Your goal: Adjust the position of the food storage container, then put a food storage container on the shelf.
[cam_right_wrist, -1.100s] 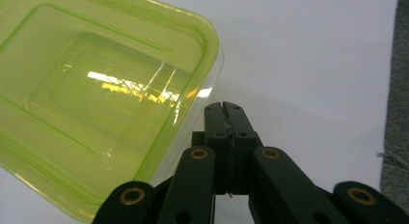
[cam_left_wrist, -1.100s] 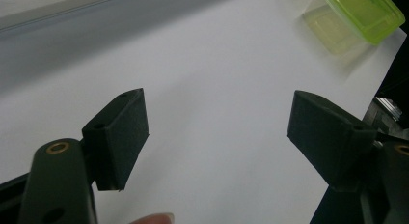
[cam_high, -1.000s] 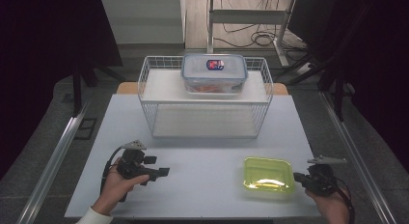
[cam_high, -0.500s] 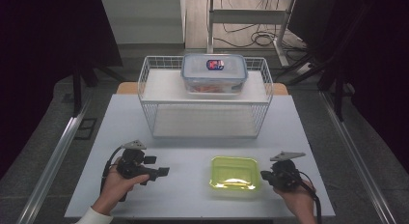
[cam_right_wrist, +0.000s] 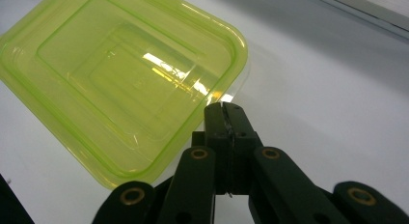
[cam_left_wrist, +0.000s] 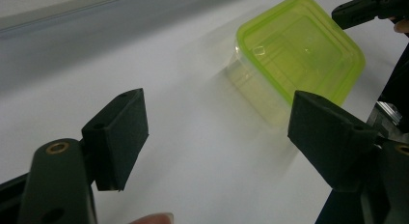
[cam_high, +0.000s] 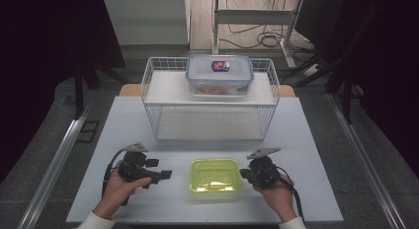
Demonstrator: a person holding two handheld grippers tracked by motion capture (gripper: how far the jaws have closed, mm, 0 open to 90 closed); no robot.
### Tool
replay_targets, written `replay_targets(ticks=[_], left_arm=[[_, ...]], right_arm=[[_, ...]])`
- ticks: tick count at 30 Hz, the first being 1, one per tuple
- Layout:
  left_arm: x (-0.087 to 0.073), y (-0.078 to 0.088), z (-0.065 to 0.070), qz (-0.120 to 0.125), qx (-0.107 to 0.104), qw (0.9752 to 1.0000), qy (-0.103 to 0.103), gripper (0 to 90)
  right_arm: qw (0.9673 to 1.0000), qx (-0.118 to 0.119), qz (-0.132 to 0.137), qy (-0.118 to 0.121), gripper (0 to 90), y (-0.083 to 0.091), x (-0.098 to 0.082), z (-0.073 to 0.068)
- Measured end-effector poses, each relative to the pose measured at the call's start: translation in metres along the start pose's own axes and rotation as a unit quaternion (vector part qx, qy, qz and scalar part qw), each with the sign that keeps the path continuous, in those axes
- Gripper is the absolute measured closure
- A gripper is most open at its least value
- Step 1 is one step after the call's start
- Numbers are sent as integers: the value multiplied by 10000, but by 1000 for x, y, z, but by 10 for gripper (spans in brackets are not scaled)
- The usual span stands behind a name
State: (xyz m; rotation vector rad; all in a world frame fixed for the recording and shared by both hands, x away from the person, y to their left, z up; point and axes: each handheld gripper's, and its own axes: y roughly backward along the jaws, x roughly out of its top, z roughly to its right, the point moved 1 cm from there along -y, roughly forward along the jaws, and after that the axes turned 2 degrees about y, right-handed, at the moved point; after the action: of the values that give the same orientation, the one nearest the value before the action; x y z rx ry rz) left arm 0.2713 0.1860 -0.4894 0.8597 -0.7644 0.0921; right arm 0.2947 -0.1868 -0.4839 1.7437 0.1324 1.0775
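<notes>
1. Near the table's (cam_high: 123,115) front edge, the right gripper (cam_right_wrist: 225,107) has its jaws pressed together, empty, tips against the rim of the green lidded container (cam_high: 214,175), which sits at front centre.
2. The left gripper (cam_high: 165,174) rests near the front left, jaws spread wide, nothing between them, facing the container.
3. The step looks like pushing the container sideways toward the left gripper; next, that gripper likely needs to close on its wall.
4. Farther back, a clear lidded box (cam_high: 219,74) sits atop the wire rack (cam_high: 267,120).
5. The clear box's contents are hard to make out.
</notes>
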Motion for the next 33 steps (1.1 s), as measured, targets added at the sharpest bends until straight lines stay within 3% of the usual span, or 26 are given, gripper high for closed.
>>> replay_targets(ticks=[5, 6, 15, 19, 20, 21, 26, 30, 33], left_arm=[[0, -1, -1, -15, 10, 10000, 9, 214], [0, -1, -1, -15, 18, 10000, 15, 213], [0, 2, 1, 115, -1, 9999, 116, 206], [1, 3, 4, 175, -30, 9997, 183, 199], [1, 3, 5, 186, -35, 9996, 199, 199], [1, 3, 6, 199, -34, 9995, 225, 199], [0, 1, 8, 204, -2, 9992, 348, 194], [-1, 1, 11, 264, -20, 9985, 483, 188], [0, -2, 14, 250, -62, 9986, 468, 187]], right_arm=[[9999, 160, 45, -18, 894, -6, 5, -4], [9994, 324, 83, -24, 894, -7, 5, -7], [9992, 261, 256, -132, 885, 3, -1, 1], [9970, 474, 511, -337, 750, 14, -4, 7], [9949, 616, 602, -518, 628, 16, -6, 10], [9949, 616, 602, -518, 628, 16, -6, 10], [9887, 983, 706, -886, 444, 14, -10, 14], [9878, 989, 720, -962, 340, 11, -9, 11], [9863, 1067, 762, -1001, 312, 8, -10, 7]])
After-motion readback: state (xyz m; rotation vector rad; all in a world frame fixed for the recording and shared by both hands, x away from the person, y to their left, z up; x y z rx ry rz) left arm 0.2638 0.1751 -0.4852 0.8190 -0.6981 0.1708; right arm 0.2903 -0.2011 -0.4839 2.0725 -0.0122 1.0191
